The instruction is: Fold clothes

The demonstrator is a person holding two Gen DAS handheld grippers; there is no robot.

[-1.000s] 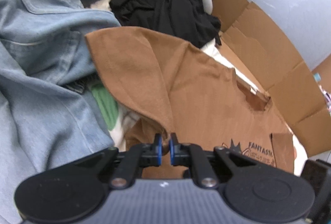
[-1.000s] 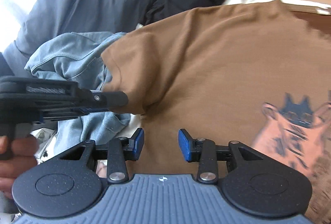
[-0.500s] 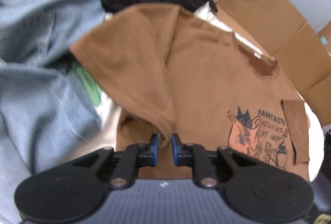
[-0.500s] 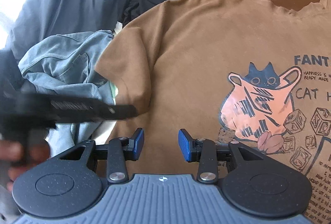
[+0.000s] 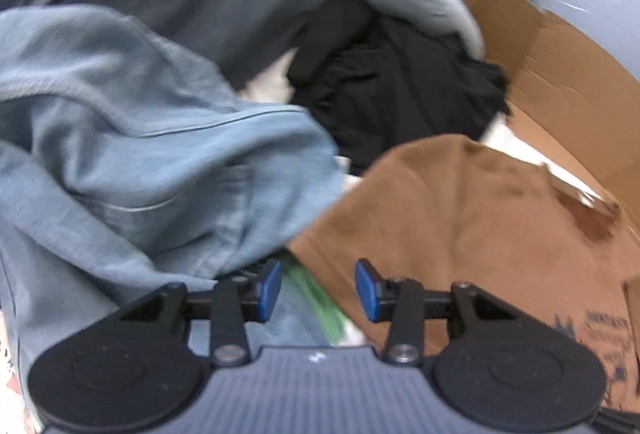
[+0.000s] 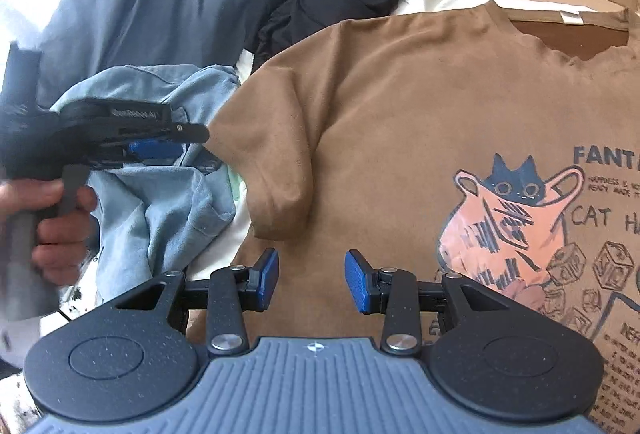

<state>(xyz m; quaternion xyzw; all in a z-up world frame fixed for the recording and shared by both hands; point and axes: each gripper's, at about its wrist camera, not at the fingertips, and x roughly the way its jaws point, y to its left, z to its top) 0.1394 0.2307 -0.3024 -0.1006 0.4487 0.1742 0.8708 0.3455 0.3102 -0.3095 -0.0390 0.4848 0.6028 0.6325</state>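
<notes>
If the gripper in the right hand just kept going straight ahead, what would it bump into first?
Most likely the brown T-shirt. The right gripper is open and empty, and the shirt's body lies directly beyond it, with the folded sleeve slightly left of that line. Depth is hard to judge here.

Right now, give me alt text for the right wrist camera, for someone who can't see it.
The open right gripper hovers over a brown T-shirt lying flat, cat print up, with one sleeve folded in. At left, a hand holds the left gripper over a crumpled light-blue garment; dark clothes and cardboard lie behind.
</notes>
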